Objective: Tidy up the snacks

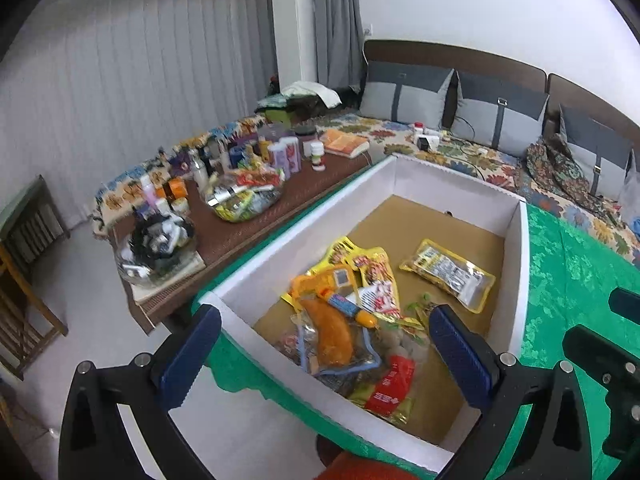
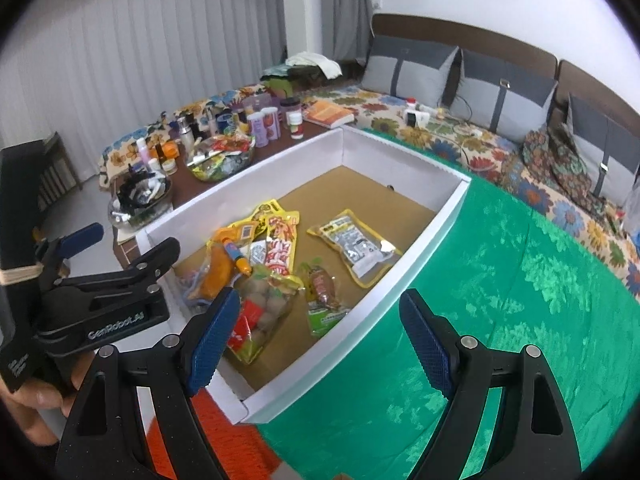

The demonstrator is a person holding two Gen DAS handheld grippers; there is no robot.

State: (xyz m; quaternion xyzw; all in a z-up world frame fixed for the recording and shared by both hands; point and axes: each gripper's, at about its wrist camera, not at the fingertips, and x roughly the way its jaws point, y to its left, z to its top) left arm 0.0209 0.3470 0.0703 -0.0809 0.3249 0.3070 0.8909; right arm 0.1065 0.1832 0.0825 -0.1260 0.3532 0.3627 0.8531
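Observation:
A white box [image 1: 304,224] [image 2: 424,236] with a brown cardboard floor stands on a green cloth [image 2: 500,280]. Inside lie several snack packets. A yellow-edged clear pouch [image 1: 448,276] [image 2: 356,246] lies apart at the far side. An orange snack in a clear bag [image 1: 328,332] [image 2: 218,276], a red and yellow packet [image 1: 376,280] [image 2: 280,248], a bag of brown balls [image 1: 394,376] [image 2: 264,308] and a green sausage packet [image 2: 324,296] are piled nearer. My left gripper [image 1: 326,356] [image 2: 124,244] hovers open above the pile. My right gripper [image 2: 322,340] is open over the box's near corner, holding nothing.
A low brown table left of the box carries a glass bowl of snacks [image 1: 244,196] [image 2: 222,156], a bowl of dark items [image 1: 156,248], several bottles and an orange book [image 1: 344,144]. A floral-covered sofa with grey cushions [image 1: 404,96] runs behind. A person's hand [image 2: 32,400] holds the left gripper.

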